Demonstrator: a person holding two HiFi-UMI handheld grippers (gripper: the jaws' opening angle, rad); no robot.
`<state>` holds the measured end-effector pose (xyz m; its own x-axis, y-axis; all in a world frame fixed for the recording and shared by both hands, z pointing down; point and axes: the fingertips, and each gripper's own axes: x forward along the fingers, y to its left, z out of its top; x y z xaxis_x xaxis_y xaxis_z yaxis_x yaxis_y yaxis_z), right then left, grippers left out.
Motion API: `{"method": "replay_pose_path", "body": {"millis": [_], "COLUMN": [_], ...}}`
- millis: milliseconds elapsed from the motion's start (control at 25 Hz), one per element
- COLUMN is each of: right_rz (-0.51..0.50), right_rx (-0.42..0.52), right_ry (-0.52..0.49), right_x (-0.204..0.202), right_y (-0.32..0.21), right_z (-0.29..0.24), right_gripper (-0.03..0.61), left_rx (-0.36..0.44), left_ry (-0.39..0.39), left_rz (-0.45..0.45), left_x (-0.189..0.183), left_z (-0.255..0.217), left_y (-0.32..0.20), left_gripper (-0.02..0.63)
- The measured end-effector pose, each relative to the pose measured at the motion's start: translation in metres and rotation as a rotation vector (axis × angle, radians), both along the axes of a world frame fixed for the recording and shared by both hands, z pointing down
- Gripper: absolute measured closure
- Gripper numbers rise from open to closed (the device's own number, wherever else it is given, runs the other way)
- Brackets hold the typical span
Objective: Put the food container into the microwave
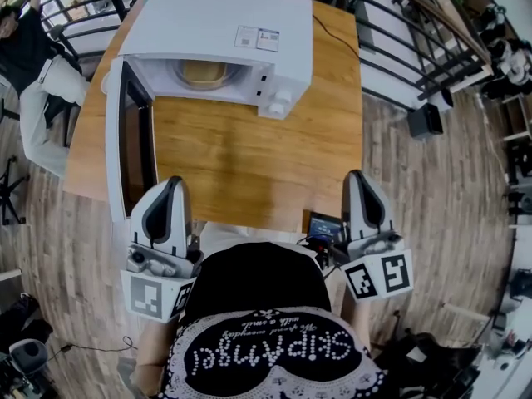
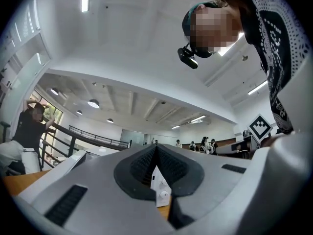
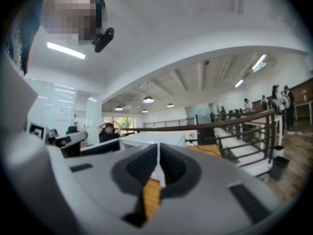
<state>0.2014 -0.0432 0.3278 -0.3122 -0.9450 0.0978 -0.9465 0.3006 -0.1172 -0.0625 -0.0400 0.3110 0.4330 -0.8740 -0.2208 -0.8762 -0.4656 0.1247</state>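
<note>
A white microwave point(image 1: 216, 23) stands at the far side of the wooden table point(image 1: 249, 156), its door point(image 1: 125, 140) swung wide open to the left. Inside its cavity sits the yellowish food container point(image 1: 204, 73). My left gripper point(image 1: 170, 181) is at the table's near edge, just below the door's end, shut and empty. My right gripper point(image 1: 357, 175) is at the near right edge, also shut and empty. In the left gripper view the jaws point(image 2: 156, 151) meet, and the microwave's knob panel point(image 2: 160, 189) shows through a small gap. The right gripper view shows shut jaws point(image 3: 158, 151) too.
A small black device point(image 1: 322, 227) lies at the table's near edge by my right gripper. A cable point(image 1: 332, 27) runs behind the microwave. A person point(image 1: 33, 65) sits at the far left. Black railings point(image 1: 416, 32) and a black box point(image 1: 426, 120) are on the right.
</note>
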Motion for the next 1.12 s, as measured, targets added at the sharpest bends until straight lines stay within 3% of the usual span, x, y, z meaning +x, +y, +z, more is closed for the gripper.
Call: {"method": "replay_pose_path", "body": {"millis": [520, 1120], "right_rz": [0.033, -0.023], "right_rx": [-0.08, -0.032], "right_ry": [-0.005, -0.01], "right_x": [0.013, -0.006], "right_y": [0.018, -0.002], "right_z": [0.022, 0.015], "right_gripper": [0.543, 0.543], "left_rx": [0.012, 0.006], "left_ry": [0.001, -0.043], "left_rz": [0.025, -0.004], "left_x": [0.014, 0.014], "left_z": [0.002, 0.006], "left_y": [0.003, -0.001], "left_gripper": [0.583, 0.583]}}
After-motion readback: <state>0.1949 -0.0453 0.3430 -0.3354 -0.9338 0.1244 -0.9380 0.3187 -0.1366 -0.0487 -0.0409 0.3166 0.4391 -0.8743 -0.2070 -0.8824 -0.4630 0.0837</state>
